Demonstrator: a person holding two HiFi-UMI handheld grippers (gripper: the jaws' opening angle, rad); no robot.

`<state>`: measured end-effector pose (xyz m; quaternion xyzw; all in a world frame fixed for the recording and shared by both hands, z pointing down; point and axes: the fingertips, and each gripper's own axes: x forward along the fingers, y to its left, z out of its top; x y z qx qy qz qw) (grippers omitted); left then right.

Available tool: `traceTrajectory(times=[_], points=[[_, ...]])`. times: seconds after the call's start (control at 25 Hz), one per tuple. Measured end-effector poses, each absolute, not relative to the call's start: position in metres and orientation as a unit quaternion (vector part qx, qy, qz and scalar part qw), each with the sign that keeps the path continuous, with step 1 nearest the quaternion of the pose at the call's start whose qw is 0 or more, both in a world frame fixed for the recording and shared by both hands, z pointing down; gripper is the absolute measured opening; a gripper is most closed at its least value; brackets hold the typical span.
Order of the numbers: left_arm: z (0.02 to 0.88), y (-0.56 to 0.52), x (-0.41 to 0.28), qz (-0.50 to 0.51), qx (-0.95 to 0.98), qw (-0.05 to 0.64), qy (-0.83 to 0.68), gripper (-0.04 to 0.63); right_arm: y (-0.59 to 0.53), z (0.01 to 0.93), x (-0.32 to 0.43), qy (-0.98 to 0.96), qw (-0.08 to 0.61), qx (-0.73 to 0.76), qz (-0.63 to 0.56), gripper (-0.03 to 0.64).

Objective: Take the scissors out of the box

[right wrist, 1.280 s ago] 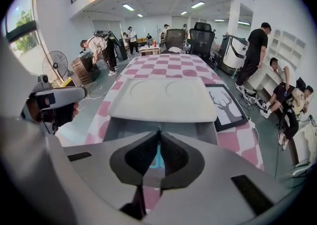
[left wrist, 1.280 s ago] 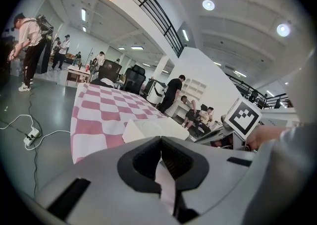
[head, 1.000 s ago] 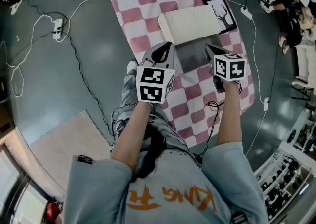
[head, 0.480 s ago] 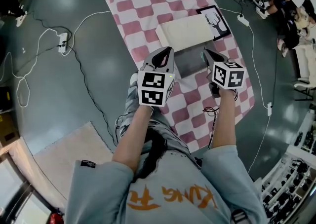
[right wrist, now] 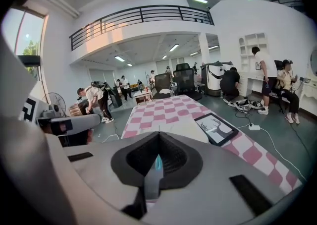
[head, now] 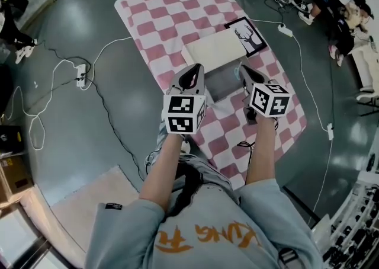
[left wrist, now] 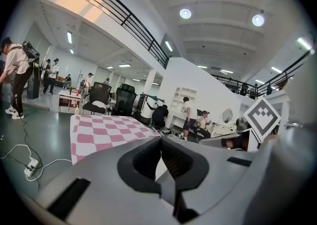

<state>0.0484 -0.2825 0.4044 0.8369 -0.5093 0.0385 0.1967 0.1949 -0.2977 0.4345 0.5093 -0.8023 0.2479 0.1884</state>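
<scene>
The grey open box (head: pixel 220 82) lies on the pink checked cloth (head: pixel 172 13) on the floor, with its white lid (head: pixel 214 47) behind it. Both grippers are held high above it. My right gripper (head: pixel 243 71) is shut on the scissors (right wrist: pixel 153 172), a grey blade with a teal tip that sticks up between the jaws (right wrist: pixel 158 135). My left gripper (head: pixel 193 73) hangs left of the box. Its jaws (left wrist: pixel 161 139) meet with nothing between them. The inside of the box is mostly hidden by the grippers.
A framed tree picture (head: pixel 247 33) lies on the cloth beside the lid. White cables and a power strip (head: pixel 81 73) run over the dark floor at left. A beige rug (head: pixel 71 197) lies behind my left side. People (head: pixel 349 19) sit at the right edge.
Both grippers have risen away from the box, so the cloth and box look smaller and farther below. The right gripper stays shut on the scissors.
</scene>
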Motion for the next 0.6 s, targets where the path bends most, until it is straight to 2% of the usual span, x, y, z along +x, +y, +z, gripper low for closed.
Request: traceTrajectory(times=[0.44, 0.6], points=[[0.354, -0.275, 0.051, 0.033, 0.845, 0.135, -0.516, 0.020, -0.277, 0.372, 0.205, -0.801, 0.054, 0.549, 0.231, -0.005], [0.329, -0.268, 0.054, 0.025, 0.848, 0.104, -0.520, 0.020, -0.265, 0.346, 0.206, -0.807, 0.027, 0.554, 0.203, -0.005]])
